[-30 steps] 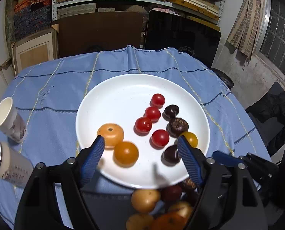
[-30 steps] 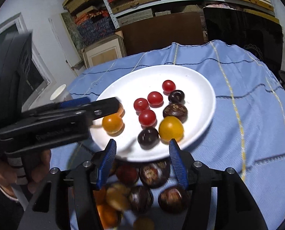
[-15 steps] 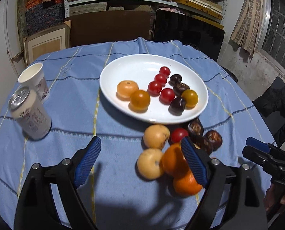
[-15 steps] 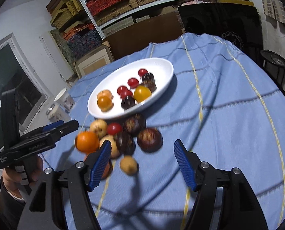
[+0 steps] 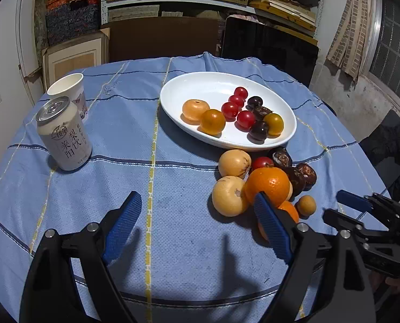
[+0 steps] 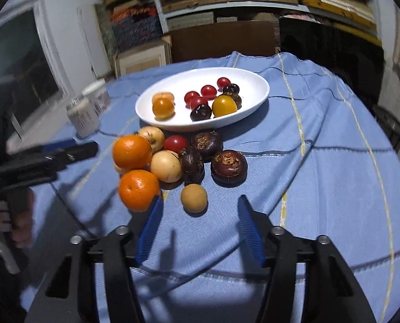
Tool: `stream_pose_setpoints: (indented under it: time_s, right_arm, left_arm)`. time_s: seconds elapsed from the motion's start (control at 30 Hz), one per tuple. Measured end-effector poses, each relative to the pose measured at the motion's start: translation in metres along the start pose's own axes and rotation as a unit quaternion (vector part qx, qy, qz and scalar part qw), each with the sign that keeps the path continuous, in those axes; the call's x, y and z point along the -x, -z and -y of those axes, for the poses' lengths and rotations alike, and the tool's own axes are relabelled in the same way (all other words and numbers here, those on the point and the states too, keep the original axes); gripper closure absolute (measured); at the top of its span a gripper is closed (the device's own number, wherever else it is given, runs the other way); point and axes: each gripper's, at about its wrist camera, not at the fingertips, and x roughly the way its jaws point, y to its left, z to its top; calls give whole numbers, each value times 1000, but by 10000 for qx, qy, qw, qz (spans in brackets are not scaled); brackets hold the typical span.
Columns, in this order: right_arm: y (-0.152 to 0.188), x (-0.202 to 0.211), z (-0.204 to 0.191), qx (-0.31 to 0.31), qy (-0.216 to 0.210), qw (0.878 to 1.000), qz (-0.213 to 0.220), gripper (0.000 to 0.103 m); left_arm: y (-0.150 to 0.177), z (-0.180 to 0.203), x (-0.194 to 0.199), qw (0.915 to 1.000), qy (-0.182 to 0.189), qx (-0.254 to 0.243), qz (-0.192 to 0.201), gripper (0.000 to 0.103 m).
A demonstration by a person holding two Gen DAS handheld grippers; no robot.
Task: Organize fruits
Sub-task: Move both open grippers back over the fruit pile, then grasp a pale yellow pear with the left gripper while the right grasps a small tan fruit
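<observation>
Pulled back from the plate since a second ago, both grippers, with the fruit pile now out in full view on the cloth on the near side of the plate.

Pile touching the plate's near rim: two oranges, pale yellow fruits, one red tomato, dark brown chestnut-like fruits, one small tan fruit nearest.

On the plate: four red tomatoes in a row, dark fruits beside them, a yellow tomato, two orange fruits toward the can side.

Left gripper spread wide, holding nothing, low over bare cloth, well short of the plate, its right finger overlapping the pile's edge in view. Right gripper likewise spread and empty, just short of the small tan fruit.

Can and paper cup well to the left of the plate, cup just behind can.
</observation>
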Motion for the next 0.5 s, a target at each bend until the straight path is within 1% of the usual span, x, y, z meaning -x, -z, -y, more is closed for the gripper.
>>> stream_pose_setpoints:
  time_s: [0.07,0.1,0.13,0.17,0.27,0.33,0.4,0.5]
  right_arm:
    - [-2,-11,-2,45,80,9998,-167,54]
    - [-3,-16,-3,67,89,9997,-218,56]
    - [-3,-20,-4,89,61,9996,-266,61]
    - [-3,-25,-5,104,34,9994,-330,63]
    - [-5,-35,-5,84,49,9992,-379,64]
    - [-4,-37,-4,90,55,9994,-319,69]
    - [-4,-37,-1,43,-50,9996,-273,76]
    - [-3,-36,5,-105,-225,9995,-198,76]
  left_arm:
    - [1,-2,0,10000,0,-33,-23,19]
    - [1,-4,-1,10000,3,-37,-31,19]
    - [1,-5,-2,10000,2,-26,-50,19]
    - [2,-6,-3,10000,13,-17,-76,19]
    - [5,-6,-7,9999,38,-57,-158,19]
    - [6,-3,-11,9996,45,-135,-229,19]
    - [8,-1,-14,9994,41,-199,-274,19]
    - [11,2,-19,9989,34,-296,-354,19]
